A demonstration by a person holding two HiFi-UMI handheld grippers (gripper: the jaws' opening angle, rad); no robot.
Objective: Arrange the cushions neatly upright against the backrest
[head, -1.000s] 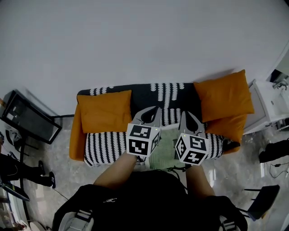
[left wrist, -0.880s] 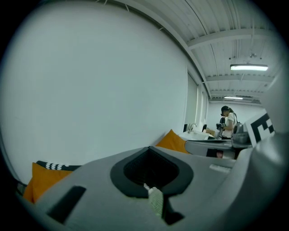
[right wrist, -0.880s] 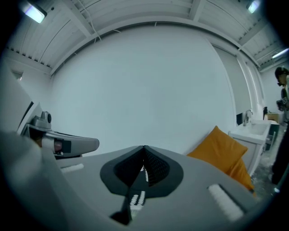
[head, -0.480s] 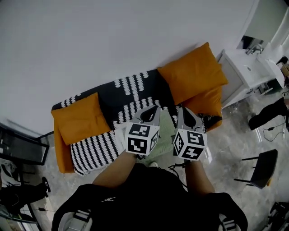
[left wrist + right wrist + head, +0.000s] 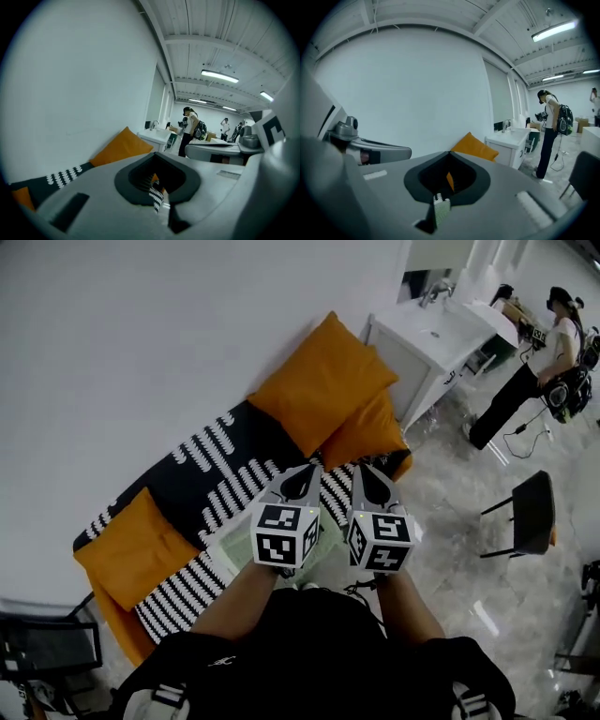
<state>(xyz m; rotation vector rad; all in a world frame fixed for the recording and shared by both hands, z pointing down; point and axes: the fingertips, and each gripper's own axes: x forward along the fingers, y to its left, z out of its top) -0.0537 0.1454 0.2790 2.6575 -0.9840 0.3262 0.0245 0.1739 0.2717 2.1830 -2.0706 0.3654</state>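
A sofa (image 5: 234, 479) with a black-and-white patterned cover runs diagonally under me in the head view. One orange cushion (image 5: 131, 551) leans on the backrest at its left end. A large orange cushion (image 5: 319, 381) stands at the right end, with a smaller orange one (image 5: 370, 432) in front of it. A pale green cushion (image 5: 236, 542) lies on the seat beneath my grippers. My left gripper (image 5: 302, 480) and right gripper (image 5: 367, 478) hover side by side above the seat, both shut and empty. The large orange cushion (image 5: 123, 146) shows past the left gripper (image 5: 155, 154), and also (image 5: 474, 146) past the right gripper (image 5: 450, 153).
A white cabinet with a sink (image 5: 441, 334) stands beside the sofa's right end. A person (image 5: 527, 381) stands further right on the marble floor. A black chair (image 5: 530, 517) is at the right, a dark frame (image 5: 47, 652) at the lower left.
The head view has swung to the right, so the sofa now lies diagonally and the cabinet and person have come in. Both grippers stayed shut, side by side.
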